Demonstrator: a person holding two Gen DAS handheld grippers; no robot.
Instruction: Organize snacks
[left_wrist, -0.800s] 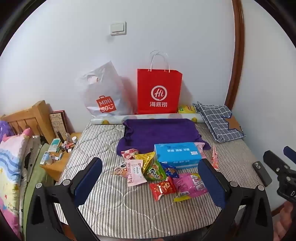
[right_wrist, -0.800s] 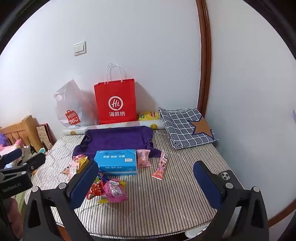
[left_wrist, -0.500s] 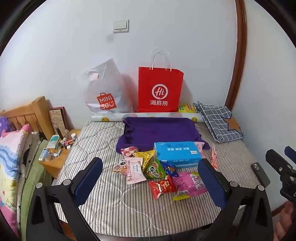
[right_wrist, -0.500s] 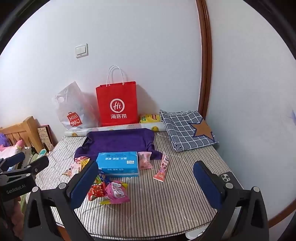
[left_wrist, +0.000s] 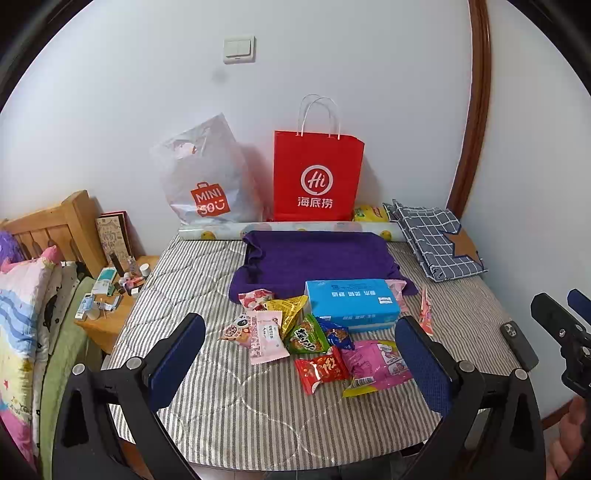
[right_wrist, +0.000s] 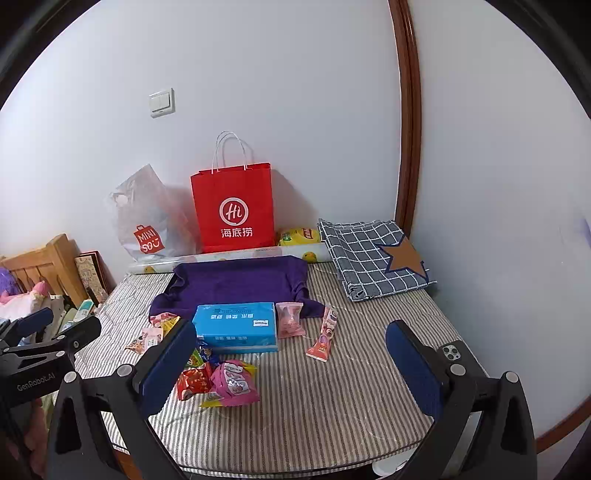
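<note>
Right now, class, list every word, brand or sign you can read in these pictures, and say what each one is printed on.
"Hi" and "海底捞": red paper bag.
"MINI SO": grey plastic bag.
"GenRobot.AI": left gripper body, seen from the right wrist.
Blue box: white characters, too blurred to read.
Snack packets: print too small or blurred to read.
Yellow packet by the wall: label unreadable.

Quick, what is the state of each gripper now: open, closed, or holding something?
Left gripper: open, holding nothing, above the snack packets.
Right gripper: open, holding nothing, above the striped mattress.
</note>
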